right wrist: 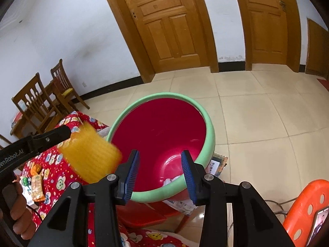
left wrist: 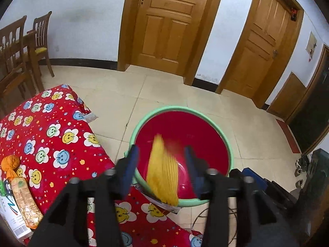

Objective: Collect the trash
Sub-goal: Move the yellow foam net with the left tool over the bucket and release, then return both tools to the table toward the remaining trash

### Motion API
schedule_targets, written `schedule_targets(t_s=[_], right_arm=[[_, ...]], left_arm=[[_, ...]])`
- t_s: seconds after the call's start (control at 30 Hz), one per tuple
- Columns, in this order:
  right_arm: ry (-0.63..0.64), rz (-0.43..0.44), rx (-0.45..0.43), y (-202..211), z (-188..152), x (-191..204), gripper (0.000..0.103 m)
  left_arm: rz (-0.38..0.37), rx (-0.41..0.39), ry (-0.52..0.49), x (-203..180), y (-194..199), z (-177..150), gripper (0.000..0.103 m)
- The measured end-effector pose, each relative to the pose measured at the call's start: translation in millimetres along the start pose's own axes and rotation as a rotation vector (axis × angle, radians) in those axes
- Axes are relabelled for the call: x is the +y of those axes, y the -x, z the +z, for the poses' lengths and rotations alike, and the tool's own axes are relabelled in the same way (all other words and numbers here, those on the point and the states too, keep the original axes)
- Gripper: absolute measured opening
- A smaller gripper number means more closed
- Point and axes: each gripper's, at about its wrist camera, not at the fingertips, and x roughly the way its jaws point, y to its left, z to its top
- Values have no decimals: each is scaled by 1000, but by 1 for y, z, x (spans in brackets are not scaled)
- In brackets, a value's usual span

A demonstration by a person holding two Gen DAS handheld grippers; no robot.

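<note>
We note a yellow ribbed wrapper [left wrist: 163, 175], flat, long and motion-blurred, its ridges running lengthwise. In the left wrist view it hangs upright between the left gripper's [left wrist: 162, 164] blue-padded fingers [left wrist: 131, 160], clear of both pads, over the near rim of the red plastic basin with a mint-green rim [left wrist: 141, 121]. Our left jaws stand partly apart with gaps either side of the wrapper, so nothing is clamped.

From the right wrist view the same wrapper [right wrist: 92, 156] sits at the tip of the left gripper's black finger [right wrist: 59, 132], left of the basin [right wrist: 209, 123] and above the red cloth with smiling flower prints [right wrist: 51, 164]. Whether it touches that finger we cannot tell through the blur.

Our right gripper [right wrist: 160, 170] hovers over the basin's near rim, its jaws partly apart with nothing between them.

White scraps [right wrist: 170, 180] lie at the basin's near bottom. An orange snack packet [right wrist: 37, 187] rests on the cloth at far left.
</note>
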Motion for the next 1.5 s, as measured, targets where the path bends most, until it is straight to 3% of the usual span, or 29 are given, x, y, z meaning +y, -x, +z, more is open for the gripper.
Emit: schedule_targets(t_s=[0.27,0.57,1.13,1.5], right_arm=[[-2,4,-2,2,-2,0,44],[8,20,-12,12,-5,10,58],[52,105,0,25,-16,46,63],[121,159,14,38,-33,81,65]], left_arm=[[44,4,-7,2,7,-6,66],[84,21,56,23,23,-20,72],[235,2,169,82,92,-56,72],[373,-22,207,127,141,-80,73]])
